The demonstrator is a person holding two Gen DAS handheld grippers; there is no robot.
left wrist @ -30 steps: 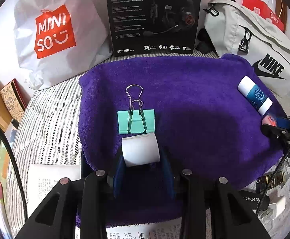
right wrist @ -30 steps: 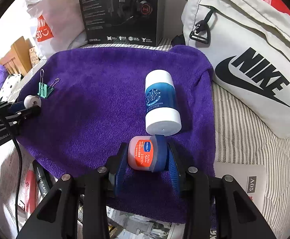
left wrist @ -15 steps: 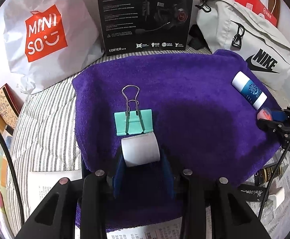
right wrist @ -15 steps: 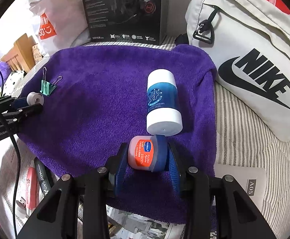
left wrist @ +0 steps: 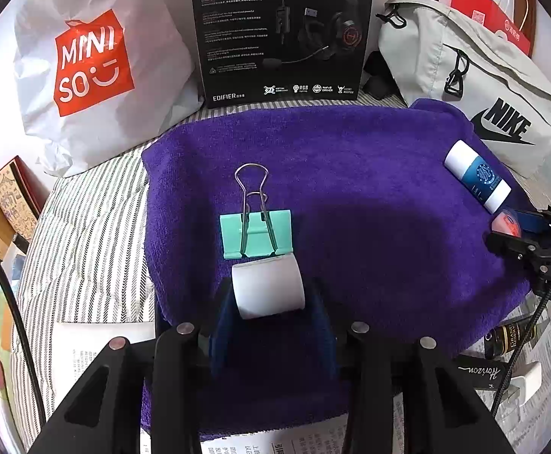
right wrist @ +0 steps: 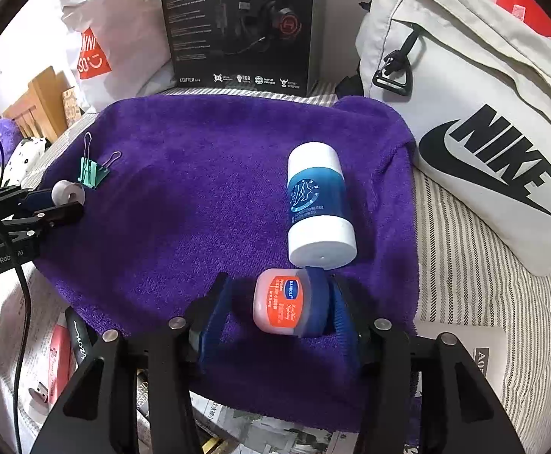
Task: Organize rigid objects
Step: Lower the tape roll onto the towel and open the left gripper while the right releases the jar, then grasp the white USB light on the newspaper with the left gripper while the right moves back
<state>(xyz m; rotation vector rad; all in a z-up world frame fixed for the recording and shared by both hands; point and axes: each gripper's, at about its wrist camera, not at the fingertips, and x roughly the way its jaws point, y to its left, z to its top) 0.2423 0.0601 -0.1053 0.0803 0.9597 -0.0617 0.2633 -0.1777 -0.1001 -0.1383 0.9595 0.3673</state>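
Both tools are letting go now. The left tool (left wrist: pixel 271 299) is opening its jaws around a white tape roll (left wrist: pixel 268 287), which lies on the purple towel (left wrist: pixel 370 174) just beside the green binder clip (left wrist: pixel 256 232). The right tool (right wrist: pixel 279 306) is opening too; a small orange jar (right wrist: pixel 281 300) sits between its jaws with a clear gap on the left side, just beside the lying blue-and-white bottle (right wrist: pixel 319 204). I think the placing step is ending. Next, each tool should draw back straight, without pushing its thing.
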